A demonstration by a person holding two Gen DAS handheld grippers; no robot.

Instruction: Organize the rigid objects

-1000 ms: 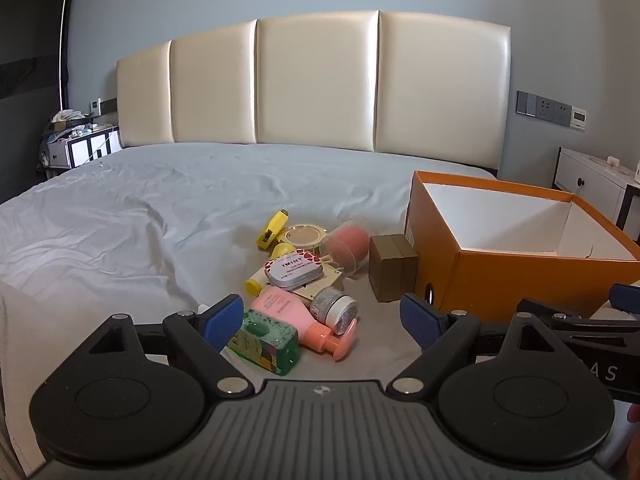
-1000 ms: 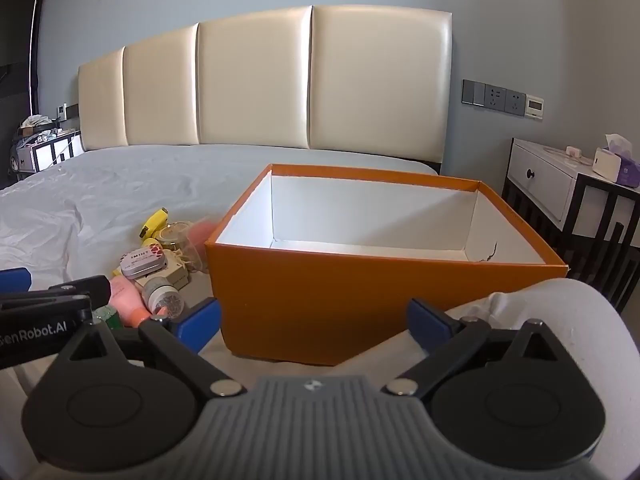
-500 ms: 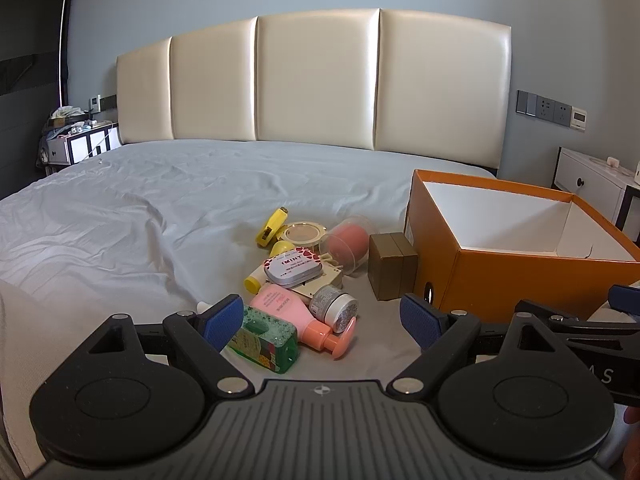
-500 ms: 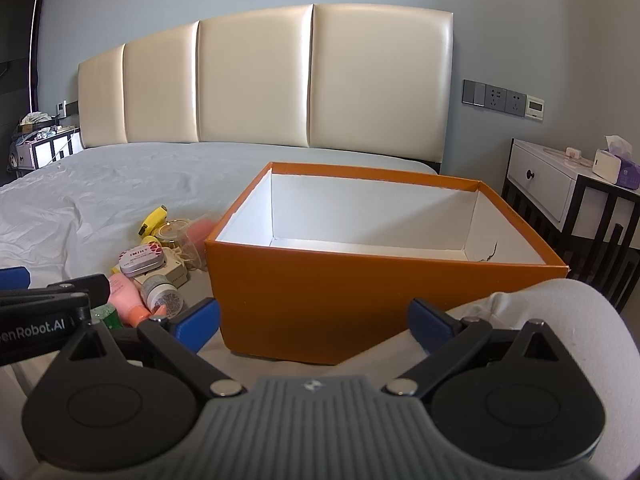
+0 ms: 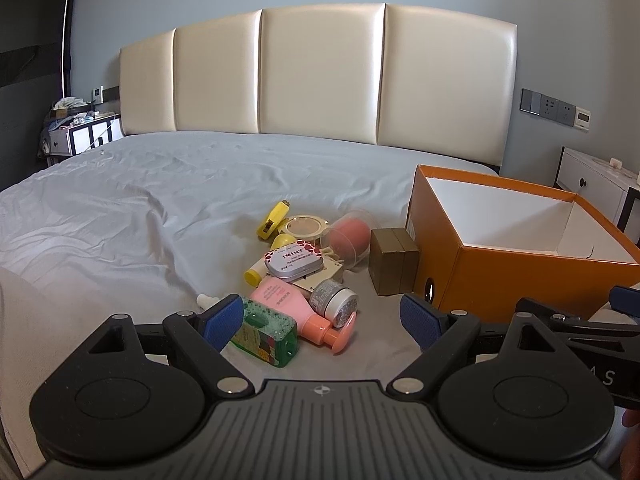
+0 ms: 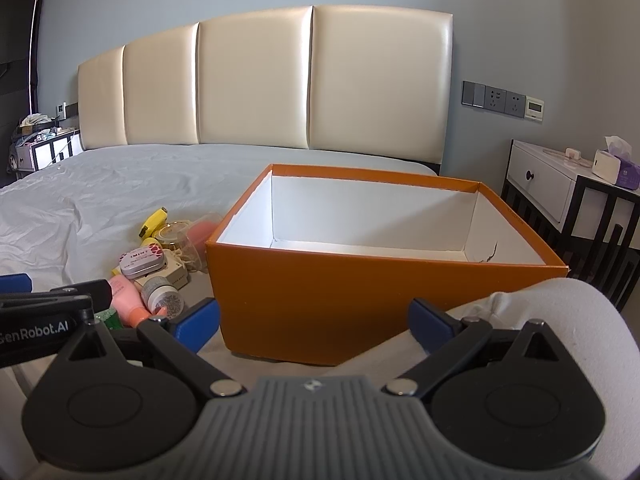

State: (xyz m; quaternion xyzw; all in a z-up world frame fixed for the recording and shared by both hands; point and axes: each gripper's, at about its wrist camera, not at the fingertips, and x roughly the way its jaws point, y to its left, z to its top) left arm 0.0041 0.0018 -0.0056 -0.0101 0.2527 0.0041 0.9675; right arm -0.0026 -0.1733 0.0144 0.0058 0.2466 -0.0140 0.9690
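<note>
Pile: small toiletries heaped on the bed [image 5: 120, 200], just left of the empty orange box [image 5: 516, 276].
Left gripper [image 5: 322, 318]: jaws apart, holding nothing, over the pile's near edge.
Right gripper [image 6: 314, 316]: jaws apart, holding nothing, facing the box.
Nearest item: green bottle [image 5: 266, 334], probably light, slick; take across its flat sides.
Mint tin [image 5: 294, 265]: stiff, low; pinch across its edges.

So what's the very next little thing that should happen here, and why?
Probably ease the left tool down onto the green bottle, the nearest piece of the pile. Both tools are open and hold nothing, the orange box beside the pile looks empty, and every item lies on the bed.
</note>
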